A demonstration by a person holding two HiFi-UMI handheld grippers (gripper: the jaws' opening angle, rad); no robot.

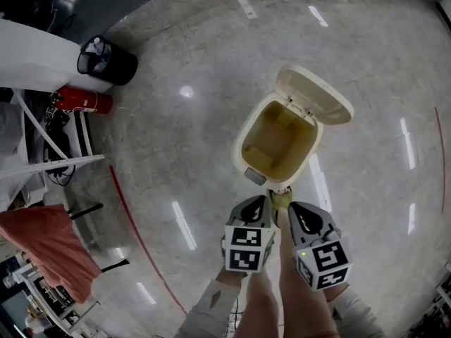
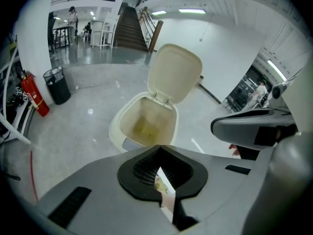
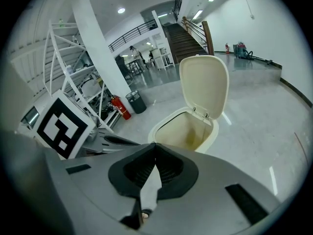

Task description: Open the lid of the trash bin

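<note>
The cream trash bin (image 1: 241, 141) stands on the polished floor (image 1: 176, 153) right in front of the person, and its lid (image 1: 316, 94) is already up. It is tipped back on the hinge at the bin's far rim, with the yellowish inside of the bin open to view and, as far as I can see, nothing in it. Both tools hang side by side on the near side of the bin, pointing at it. The left gripper (image 1: 258, 205) has its jaws together with only a thin slit between them and nothing held. The right gripper (image 1: 294, 210) is the same, jaws together and empty. Between their tips, at the foot of the bin, there is a yellowish shoe tip (image 1: 280, 198), perhaps on a pedal, though I cannot tell for sure. From the jaws the bin lies straight ahead and slightly down. The left gripper is a touch nearer its grey front panel (image 1: 255, 177), while the raised lid leans toward the right gripper's side. To my eye the opening is done, and neither gripper needs to touch the lid. A black waste basket (image 1: 106, 60) and a red fire extinguisher (image 1: 82, 102) sit well apart from the bin, off to its left.
</note>
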